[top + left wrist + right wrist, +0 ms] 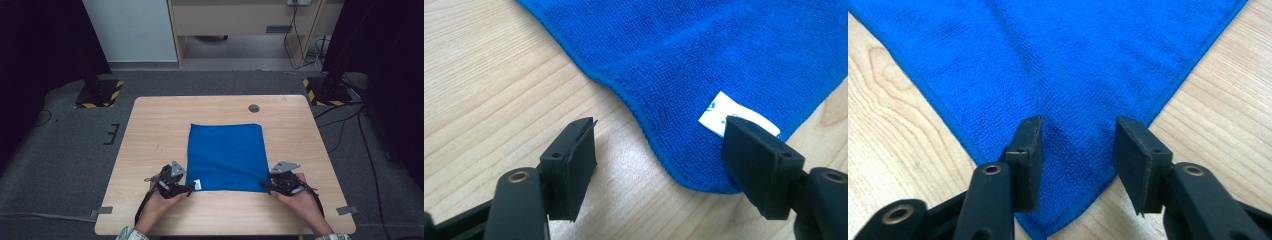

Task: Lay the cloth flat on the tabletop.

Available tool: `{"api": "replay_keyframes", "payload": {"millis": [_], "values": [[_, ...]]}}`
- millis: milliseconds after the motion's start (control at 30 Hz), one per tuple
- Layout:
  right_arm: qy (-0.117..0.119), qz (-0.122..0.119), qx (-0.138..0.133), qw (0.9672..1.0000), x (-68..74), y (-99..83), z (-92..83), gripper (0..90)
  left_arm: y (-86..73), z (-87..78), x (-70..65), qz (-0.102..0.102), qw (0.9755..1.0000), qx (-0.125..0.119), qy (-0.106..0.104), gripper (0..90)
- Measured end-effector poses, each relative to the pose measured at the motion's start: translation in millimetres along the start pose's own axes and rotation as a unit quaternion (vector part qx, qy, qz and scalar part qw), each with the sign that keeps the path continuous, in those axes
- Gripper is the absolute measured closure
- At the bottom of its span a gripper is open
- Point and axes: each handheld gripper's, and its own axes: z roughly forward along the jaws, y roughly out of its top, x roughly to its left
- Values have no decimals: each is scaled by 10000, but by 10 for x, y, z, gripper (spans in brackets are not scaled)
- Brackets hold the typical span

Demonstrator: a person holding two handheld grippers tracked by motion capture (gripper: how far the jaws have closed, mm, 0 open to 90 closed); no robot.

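A blue microfibre cloth (226, 156) lies flat on the wooden table (150, 130), folded to a rectangle, with a white label (197, 184) at its near left corner. My left gripper (191, 187) is open at that corner. In the left gripper view its jaws straddle the cloth's rounded corner (704, 180), one over bare wood and one beside the label (719, 112). My right gripper (265, 186) is open at the near right corner. In the right gripper view (1079, 127) both jaws stand over the cloth's tip (1063, 60), and I see no cloth pinched between them.
A round grey cable hole (254, 108) sits in the table behind the cloth. Two stand bases with yellow and black stripes (100, 92) (325, 90) stand on the floor beyond the far corners. Grey tape marks (347, 210) lie near the front corners.
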Motion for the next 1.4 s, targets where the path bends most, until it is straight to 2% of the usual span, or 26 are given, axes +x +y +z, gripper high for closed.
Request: {"api": "replay_keyframes", "payload": {"millis": [100, 133, 300, 400, 500, 667, 767, 800, 833, 967, 1000, 1033, 1167, 1267, 1300, 1400], "values": [[-8, -13, 15, 10000, 12, -2, -4, 494, -17, -19, -14, -9, 10000, 14, 15, 290], [-24, -45, 48, 10000, 26, -14, -19, 446, -39, -39, -22, -17, 10000, 20, -18, 291], [41, -112, 83, 9999, 78, -65, -68, 386, -85, -97, -54, 91, 9999, 57, 12, 291], [35, -208, 103, 9997, 86, -75, -78, 329, -104, -110, -71, 7, 10000, 56, -12, 291], [45, -142, 91, 9998, 49, -79, -63, 279, -113, -122, -86, 5, 10000, 74, -28, 291], [60, -92, 91, 9999, 29, -84, -59, 265, -131, -151, -128, 63, 9999, 115, -57, 291], [84, -50, -22, 9999, 15, -60, -57, 186, -121, -159, -142, 103, 9998, 156, -87, 247], [84, -50, -22, 9999, 15, -60, -57, 186, -106, -156, -137, 71, 9998, 123, -119, 247], [133, 105, -149, 9997, 0, -21, -55, 124, -81, -156, -111, 6, 9999, -25, -118, 196], [222, 262, -431, 9985, -12, 44, -50, 105, -40, -183, -28, -209, 9992, -341, -68, 127], [222, 262, -431, 9985, -12, 44, -50, 105, -40, -183, -28, -209, 9992, -341, -68, 111], [249, 296, -441, 9983, -15, 68, -45, 109, -25, -194, 16, -315, 9984, -474, -39, 111], [247, 285, -669, 9970, 6, 208, 8, 130, -3, -189, 128, -520, 9963, -681, 68, 64], [247, 281, -746, 9965, 36, 279, 33, 144, -6, -199, 160, -548, 9958, -717, 133, 57], [254, 276, -769, 9963, 67, 343, 77, 182, -11, -231, 180, -591, 9948, -789, 242, 39], [227, 225, -761, 9966, 133, 436, 156, 205, -24, -280, 208, -599, 9939, -907, 188, 28]]}}
